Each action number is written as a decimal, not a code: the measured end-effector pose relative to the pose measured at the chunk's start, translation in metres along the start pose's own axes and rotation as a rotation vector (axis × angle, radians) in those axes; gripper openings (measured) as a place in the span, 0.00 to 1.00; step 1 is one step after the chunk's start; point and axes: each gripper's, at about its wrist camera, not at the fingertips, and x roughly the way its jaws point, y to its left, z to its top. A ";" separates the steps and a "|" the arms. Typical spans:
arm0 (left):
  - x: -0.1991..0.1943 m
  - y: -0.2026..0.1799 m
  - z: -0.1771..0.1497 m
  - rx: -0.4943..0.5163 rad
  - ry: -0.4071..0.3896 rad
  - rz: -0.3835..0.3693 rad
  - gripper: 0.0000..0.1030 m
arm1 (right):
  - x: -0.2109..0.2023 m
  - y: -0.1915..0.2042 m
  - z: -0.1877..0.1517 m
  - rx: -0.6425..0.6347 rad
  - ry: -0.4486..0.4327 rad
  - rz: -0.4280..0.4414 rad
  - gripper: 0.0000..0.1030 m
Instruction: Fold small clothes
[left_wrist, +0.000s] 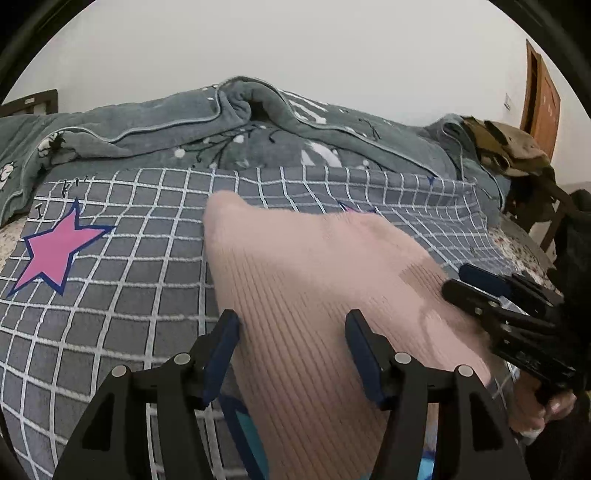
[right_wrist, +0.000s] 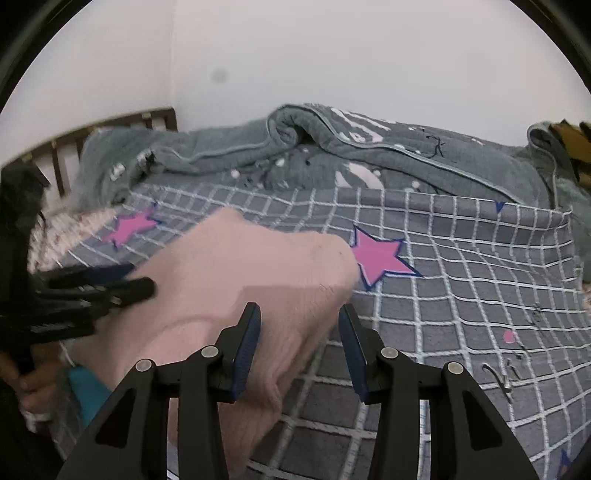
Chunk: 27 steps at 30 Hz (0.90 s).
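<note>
Two layers cover the bed, a gridded sheet (left_wrist: 110, 295) beneath a pink ribbed garment (left_wrist: 303, 280), partly folded, over which left tongs (left_wrist: 291, 347) and right tongs (right_wrist: 300, 343) hover spread, apparently needing a fresh grip for another fold

A home bedroom: a grey grid-patterned bedsheet with pink stars (left_wrist: 110, 295), a rumpled grey-green fleece blanket (left_wrist: 184, 122), a brown wooden slatted headboard (right_wrist: 110, 125).
</note>
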 end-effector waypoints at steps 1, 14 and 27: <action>-0.001 0.000 -0.002 0.003 0.008 -0.001 0.58 | 0.001 -0.002 -0.002 0.004 0.010 -0.004 0.42; -0.027 -0.004 -0.045 0.005 0.047 0.011 0.61 | -0.028 -0.016 -0.025 0.107 0.014 0.001 0.43; -0.051 0.014 -0.052 -0.072 -0.004 0.040 0.62 | -0.047 -0.022 -0.034 0.227 -0.024 0.174 0.43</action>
